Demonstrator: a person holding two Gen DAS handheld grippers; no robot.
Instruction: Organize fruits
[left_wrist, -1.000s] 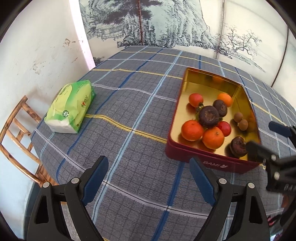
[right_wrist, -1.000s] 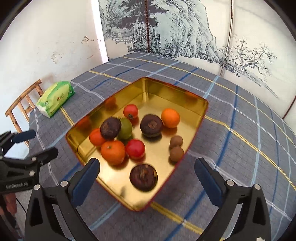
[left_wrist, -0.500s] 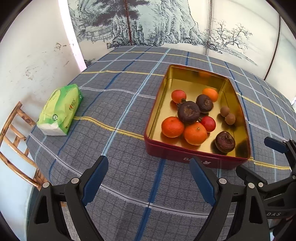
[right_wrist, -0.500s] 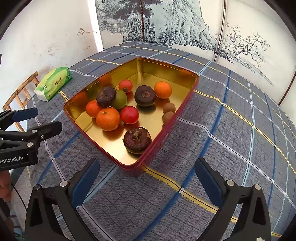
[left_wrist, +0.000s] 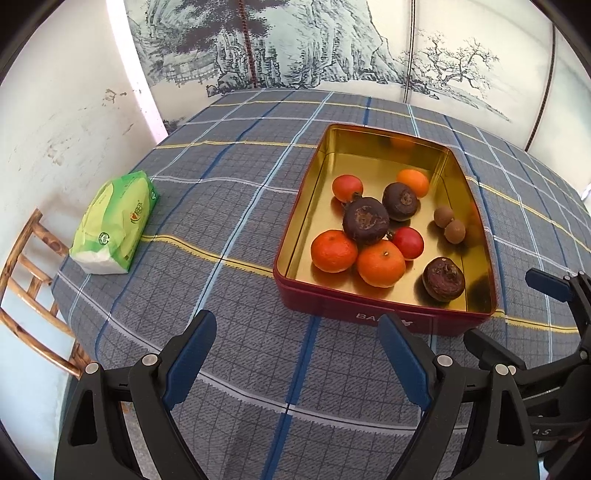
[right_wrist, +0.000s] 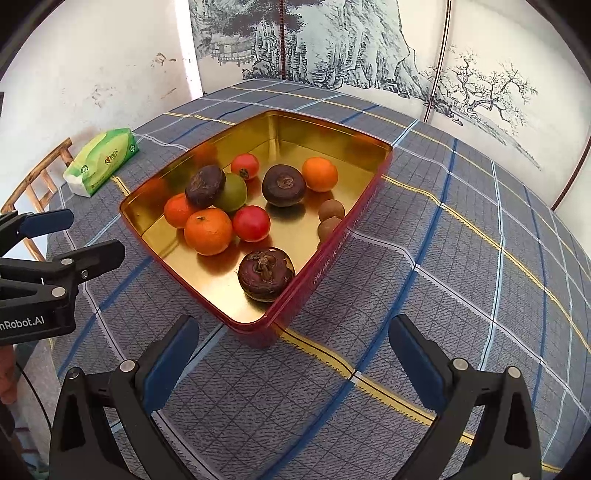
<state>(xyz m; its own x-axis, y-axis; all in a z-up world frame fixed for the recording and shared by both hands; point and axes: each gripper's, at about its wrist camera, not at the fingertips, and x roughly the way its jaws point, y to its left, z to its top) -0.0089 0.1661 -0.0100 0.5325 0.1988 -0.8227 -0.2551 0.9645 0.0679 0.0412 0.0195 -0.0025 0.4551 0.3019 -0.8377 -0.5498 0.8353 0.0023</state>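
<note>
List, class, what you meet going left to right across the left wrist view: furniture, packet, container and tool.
Wooden chair → green tissue packet → red tin of fruit → right gripper at the right edge.

Red tin (left_wrist: 325, 302), gold inside; grey plaid tablecloth (left_wrist: 229, 192); green tissue pack (left_wrist: 114, 221)

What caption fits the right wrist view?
Open right hand-held gripper facing a red tin of mixed fruit on a plaid tablecloth.

Scuffed white wall (left_wrist: 66, 122), ink-landscape mural (left_wrist: 295, 44), wooden chair (left_wrist: 26, 280).
</note>
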